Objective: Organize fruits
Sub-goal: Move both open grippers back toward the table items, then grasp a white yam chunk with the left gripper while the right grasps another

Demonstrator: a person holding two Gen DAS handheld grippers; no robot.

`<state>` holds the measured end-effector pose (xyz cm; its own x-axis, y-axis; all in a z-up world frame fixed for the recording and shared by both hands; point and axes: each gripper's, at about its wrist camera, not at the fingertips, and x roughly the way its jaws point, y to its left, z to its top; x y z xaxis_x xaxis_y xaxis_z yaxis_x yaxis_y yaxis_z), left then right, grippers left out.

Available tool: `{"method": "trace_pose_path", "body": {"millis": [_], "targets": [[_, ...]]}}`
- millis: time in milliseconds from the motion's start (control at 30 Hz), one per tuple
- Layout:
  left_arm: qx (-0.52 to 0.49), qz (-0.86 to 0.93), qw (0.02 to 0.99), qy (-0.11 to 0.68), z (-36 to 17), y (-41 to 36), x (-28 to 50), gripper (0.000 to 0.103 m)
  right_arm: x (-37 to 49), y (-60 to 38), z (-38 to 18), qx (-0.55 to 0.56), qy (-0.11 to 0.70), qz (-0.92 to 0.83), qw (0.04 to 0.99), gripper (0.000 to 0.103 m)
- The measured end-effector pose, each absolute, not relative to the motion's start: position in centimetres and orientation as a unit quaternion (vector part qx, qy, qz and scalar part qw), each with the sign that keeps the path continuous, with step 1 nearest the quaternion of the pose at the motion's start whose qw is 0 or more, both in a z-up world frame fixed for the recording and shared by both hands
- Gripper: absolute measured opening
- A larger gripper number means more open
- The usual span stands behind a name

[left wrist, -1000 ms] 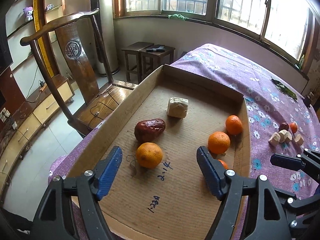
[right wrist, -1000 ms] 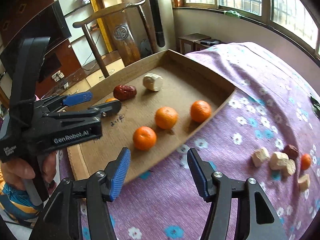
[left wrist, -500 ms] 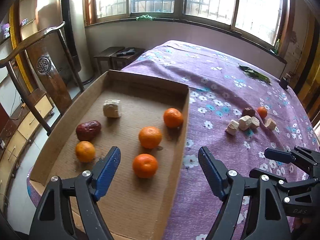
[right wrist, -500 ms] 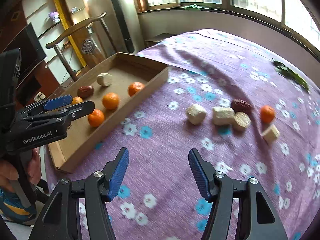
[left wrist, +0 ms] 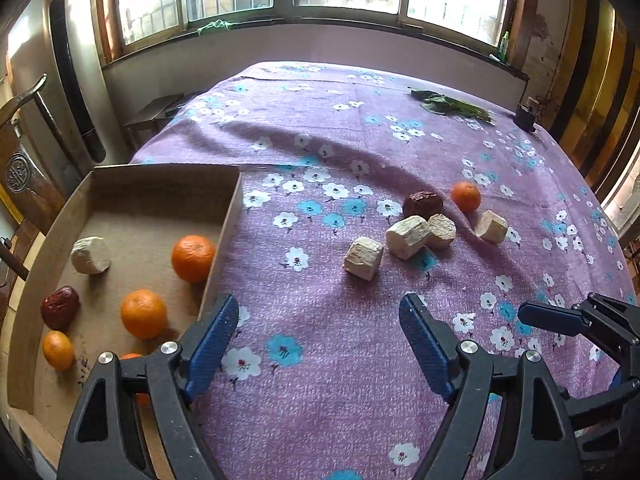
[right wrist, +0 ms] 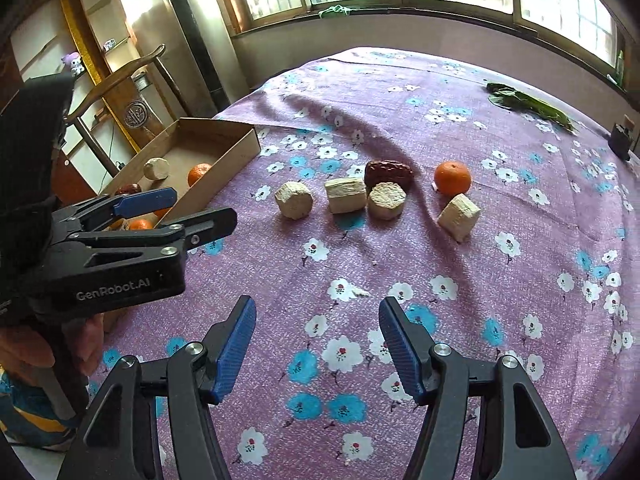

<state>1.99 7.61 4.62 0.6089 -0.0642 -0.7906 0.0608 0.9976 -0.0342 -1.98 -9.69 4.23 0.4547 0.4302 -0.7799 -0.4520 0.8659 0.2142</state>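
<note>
A cardboard tray (left wrist: 230, 216) at the left holds several oranges (left wrist: 193, 253), a dark red date (left wrist: 60, 307) and a pale chunk (left wrist: 91, 255). On the purple flowered cloth lie an orange (right wrist: 452, 177), a dark red date (right wrist: 388, 173) and several pale chunks (right wrist: 293, 199). My left gripper (left wrist: 318, 340) is open and empty, beside the tray's right wall, short of the loose pile. My right gripper (right wrist: 316, 340) is open and empty above the cloth, nearer than the pile. The left gripper also shows in the right wrist view (right wrist: 176, 208).
A green leafy bunch (left wrist: 448, 105) lies at the far side of the table, with a small dark object (left wrist: 525, 116) near the far right edge. A wooden chair (right wrist: 132, 92) stands beyond the tray. Windows run along the back wall.
Both grippers have swung right, away from the tray and toward the loose pile on the cloth. Both stay open and empty. The fruits have not moved.
</note>
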Motion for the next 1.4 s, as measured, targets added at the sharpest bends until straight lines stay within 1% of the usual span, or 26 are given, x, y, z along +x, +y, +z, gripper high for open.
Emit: {"method": "trace_pose_path", "body": {"millis": [400,467,500,533,700,1067,1367,1400], "targets": [[0.035,-0.037,0.886,0.462,1.6,4.9,7.1,0.081,0.8,-10.9,2.9,-0.005,0.466,0.259,0.846,0.069],[0.034,-0.043,0.884,0.464,1.2,4.9,7.4,0.053,1.2,-11.0,2.7,-0.004,0.468,0.258,0.845,0.069],[0.025,-0.056,0.879,0.473,0.9,4.9,7.7,0.027,1.5,-11.1,2.6,-0.005,0.470,0.258,0.845,0.070],[0.024,-0.055,0.881,0.469,1.1,4.9,7.7,0.022,1.7,-11.1,2.5,-0.005,0.470,0.258,0.844,0.070],[0.016,-0.048,0.881,0.470,1.3,5.5,7.4,0.022,2.7,-10.3,2.2,-0.006,0.472,0.261,0.842,0.070],[-0.010,-0.014,0.898,0.440,4.4,9.3,3.7,0.022,6.1,-5.8,1.3,-0.025,0.474,0.296,0.829,0.070],[-0.014,-0.007,0.901,0.433,5.0,11.0,2.5,0.022,8.6,-4.9,1.3,-0.054,0.461,0.262,0.846,0.069],[-0.015,-0.007,0.901,0.434,4.9,11.0,2.5,0.022,8.6,-4.8,1.3,-0.059,0.458,0.260,0.848,0.067]]}}
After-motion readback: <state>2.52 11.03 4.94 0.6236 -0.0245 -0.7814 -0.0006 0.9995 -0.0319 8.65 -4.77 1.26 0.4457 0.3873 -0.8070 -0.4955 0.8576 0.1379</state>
